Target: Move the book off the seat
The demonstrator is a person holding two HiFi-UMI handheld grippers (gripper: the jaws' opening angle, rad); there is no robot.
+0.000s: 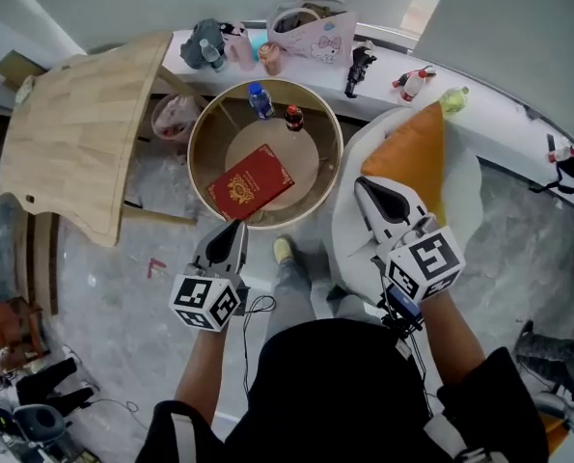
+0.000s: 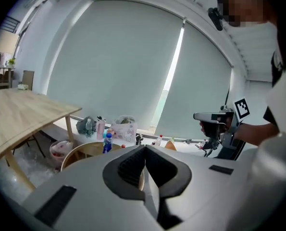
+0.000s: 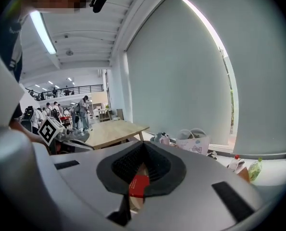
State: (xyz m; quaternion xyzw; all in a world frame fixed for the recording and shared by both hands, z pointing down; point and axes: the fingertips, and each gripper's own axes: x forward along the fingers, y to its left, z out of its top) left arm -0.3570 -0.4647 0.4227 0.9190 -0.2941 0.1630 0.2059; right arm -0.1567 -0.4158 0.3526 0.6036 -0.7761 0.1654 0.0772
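A red book (image 1: 251, 181) with a gold emblem lies flat on the round wooden table (image 1: 205, 135), near its front rim. My left gripper (image 1: 234, 228) hangs just in front of that rim and the book's near corner, jaws shut with nothing between them; the left gripper view shows the tips (image 2: 145, 148) meeting. My right gripper (image 1: 369, 189) hovers over the white seat (image 1: 349, 225) beside an orange cushion (image 1: 412, 152), shut and empty. Through the slot behind its closed jaws (image 3: 143, 144), the right gripper view shows a sliver of the book (image 3: 139, 186).
A blue bottle (image 1: 259, 100) and a small dark jar (image 1: 293, 117) stand at the round table's back. A pale wooden table (image 1: 79, 123) is on the left, with a pink bin (image 1: 176, 116) beside it. The window ledge holds a pink bag (image 1: 315, 32) and several small items.
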